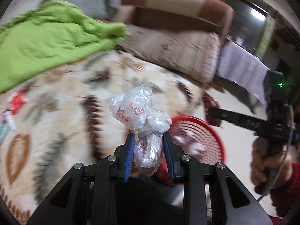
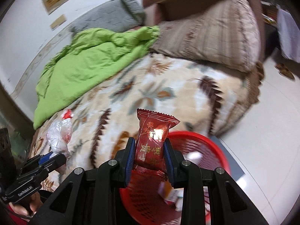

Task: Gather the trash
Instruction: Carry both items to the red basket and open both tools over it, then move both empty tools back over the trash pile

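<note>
My left gripper [image 1: 149, 136] is shut on a crumpled clear plastic bag [image 1: 138, 110] with red print, held above the bed's edge next to the red mesh basket [image 1: 204, 131]. My right gripper [image 2: 149, 140] is shut on a red snack wrapper [image 2: 152, 140] with gold print, held upright over the red mesh basket [image 2: 210, 150]. The basket stands on the floor beside the bed and holds a few pieces of trash. The left gripper with its bag [image 2: 59, 133] shows at the lower left of the right wrist view. The right gripper's body [image 1: 243, 120] shows at the right of the left wrist view.
The bed has a leaf-patterned blanket [image 2: 150, 93], a green quilt [image 2: 90, 60], a beige pillow [image 2: 211, 33] and a grey pillow [image 2: 112, 13]. More small litter [image 1: 16, 101] lies at the blanket's left. White floor [image 2: 271, 121] lies right of the bed.
</note>
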### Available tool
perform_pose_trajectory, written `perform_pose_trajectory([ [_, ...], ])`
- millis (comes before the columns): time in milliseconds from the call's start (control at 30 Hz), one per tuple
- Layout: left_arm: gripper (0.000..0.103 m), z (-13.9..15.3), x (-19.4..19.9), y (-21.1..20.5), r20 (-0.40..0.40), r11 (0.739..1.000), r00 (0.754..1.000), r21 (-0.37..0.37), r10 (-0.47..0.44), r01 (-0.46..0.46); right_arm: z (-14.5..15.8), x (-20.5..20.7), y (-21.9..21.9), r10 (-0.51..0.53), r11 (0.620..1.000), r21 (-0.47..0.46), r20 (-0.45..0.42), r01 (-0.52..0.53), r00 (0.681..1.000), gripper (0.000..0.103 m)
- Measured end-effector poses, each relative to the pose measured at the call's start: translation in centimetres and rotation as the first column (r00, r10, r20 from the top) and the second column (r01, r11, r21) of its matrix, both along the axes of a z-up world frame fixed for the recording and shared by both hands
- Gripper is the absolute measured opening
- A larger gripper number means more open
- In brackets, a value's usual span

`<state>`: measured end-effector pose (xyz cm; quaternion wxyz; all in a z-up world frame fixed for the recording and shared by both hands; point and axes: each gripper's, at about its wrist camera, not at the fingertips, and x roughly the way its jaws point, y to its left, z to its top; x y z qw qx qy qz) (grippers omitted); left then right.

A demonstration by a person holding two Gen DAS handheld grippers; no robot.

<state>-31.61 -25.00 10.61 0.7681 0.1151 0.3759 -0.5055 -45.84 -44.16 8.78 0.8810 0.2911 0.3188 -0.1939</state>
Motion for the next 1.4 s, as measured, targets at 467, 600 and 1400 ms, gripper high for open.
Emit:
perform_pose_trajectory([
  [467,0.051,-1.0,-1.5,-4.1,-0.071,0.996,0.995,0.038,-0.075,0.078,-1.5,-1.6,-1.5,-0.019,0.999,0.027,-0.014,0.019,1.0,0.05],
  [600,0.052,-0.4,0.8,-0.8,-0.028,0.999,0.999,0.044,0.024,-0.023,-1.0,1.6,0.4,0.062,0.998,0.028,0.003,-0.062,0.998,0.05],
  [1400,0.06,-0.9,23.3,27.8,0.006,0.735,0.736,0.062,0.677,-0.676,0.3,29.6,20.6,0.62,0.785,0.028,-0.014,-0.619,0.785,0.05],
])
